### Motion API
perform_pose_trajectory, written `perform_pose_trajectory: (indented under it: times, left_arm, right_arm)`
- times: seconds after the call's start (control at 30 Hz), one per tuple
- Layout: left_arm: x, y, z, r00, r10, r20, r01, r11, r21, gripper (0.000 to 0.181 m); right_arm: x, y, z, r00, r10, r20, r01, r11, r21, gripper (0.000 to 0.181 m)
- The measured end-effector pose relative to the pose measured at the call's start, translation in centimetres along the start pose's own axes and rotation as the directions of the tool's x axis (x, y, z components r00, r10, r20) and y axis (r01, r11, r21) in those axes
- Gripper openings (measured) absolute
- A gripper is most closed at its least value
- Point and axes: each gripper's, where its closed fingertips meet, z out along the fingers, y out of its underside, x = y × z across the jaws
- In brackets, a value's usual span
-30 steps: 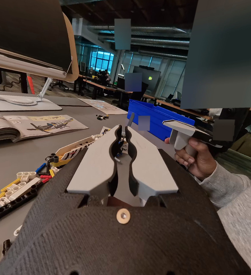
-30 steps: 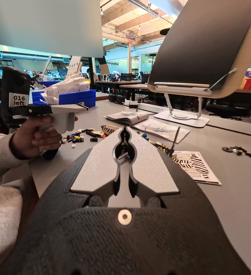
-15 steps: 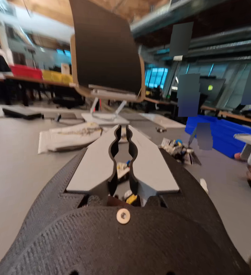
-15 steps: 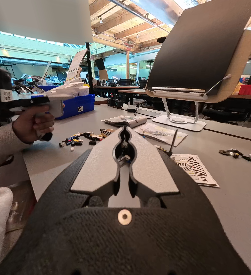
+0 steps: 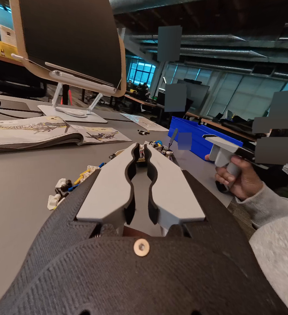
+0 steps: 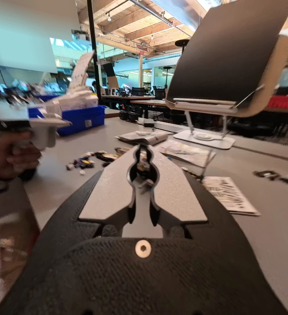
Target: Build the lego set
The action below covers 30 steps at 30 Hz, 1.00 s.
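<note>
**Both grippers hover over the scattered lego pieces**

Meanwhile the left gripper (image 5: 141, 146) hangs above the grey table (image 5: 20, 170), its jaws a narrow slit apart and clasping nothing. Just past its tips, at twelve o'clock, lies the partly built lego model (image 5: 158, 148) with striped stickers. Loose lego pieces (image 5: 66, 185), yellow, blue, black and white, lie at nine o'clock beside the left finger. An open instruction booklet (image 5: 46, 133) rests at ten o'clock, a black tablet stand (image 5: 68, 42) behind it. At two o'clock a blue bin (image 5: 196, 136) sits near the table edge, and at three o'clock a hand (image 5: 240, 179) grips the handle of the other tool.

From the right wrist view, blurred throughout, the right gripper (image 6: 143, 147) has its tips nearly touching and holds nothing between them; model parts show through the gap lower down. A striped sticker sheet (image 6: 228, 196) lies at three o'clock.
</note>
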Motion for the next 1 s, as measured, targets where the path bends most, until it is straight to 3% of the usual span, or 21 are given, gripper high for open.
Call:
perform_pose_trajectory:
  times: [0.03,0.1,0.17,0.23,0.63,0.83,0.93,1.0]
  left_arm:
    - [0.0,0.0,0.0,1.000,0.001,0.005,-0.001,1.000,0.006,0.002]
    - [-0.2,-0.1,0.0,1.000,-0.009,0.014,0.009,1.000,0.015,0.003]
    - [-0.4,-0.3,0.0,1.000,-0.024,0.011,0.023,0.999,0.025,0.004]
    - [-0.7,-0.5,0.1,0.999,-0.043,0.015,0.042,0.998,0.042,0.005]
    - [-1.6,-0.9,0.6,0.991,-0.131,-0.008,0.131,0.988,0.078,0.009]
    - [-1.7,-0.7,1.1,0.989,-0.149,-0.013,0.150,0.986,0.067,0.012]
    - [-1.9,-0.9,0.9,0.989,-0.145,0.005,0.144,0.985,0.091,0.012]
    - [-1.8,-1.0,0.8,0.992,-0.126,0.015,0.124,0.988,0.093,0.013]
  right_arm:
    - [-1.3,0.1,0.7,0.994,0.102,0.029,-0.101,0.995,-0.028,0.015]
    - [-4.8,1.6,2.2,0.959,0.264,0.106,-0.243,0.954,-0.175,0.018]
    - [-7.4,5.3,3.2,0.958,0.264,0.114,-0.201,0.899,-0.388,0.026]
    - [-8.3,8.5,3.4,0.982,0.152,0.110,-0.070,0.842,-0.535,0.027]
    - [-9.9,12.9,3.7,0.991,0.086,0.104,0.016,0.691,-0.723,0.017]
    - [-9.8,13.0,3.9,0.994,0.019,0.104,0.062,0.692,-0.719,0.010]
    - [-10.6,12.9,3.7,0.987,0.060,0.150,0.068,0.691,-0.720,0.002]
    - [-10.1,11.5,3.3,0.985,0.076,0.155,0.048,0.742,-0.669,0.002]
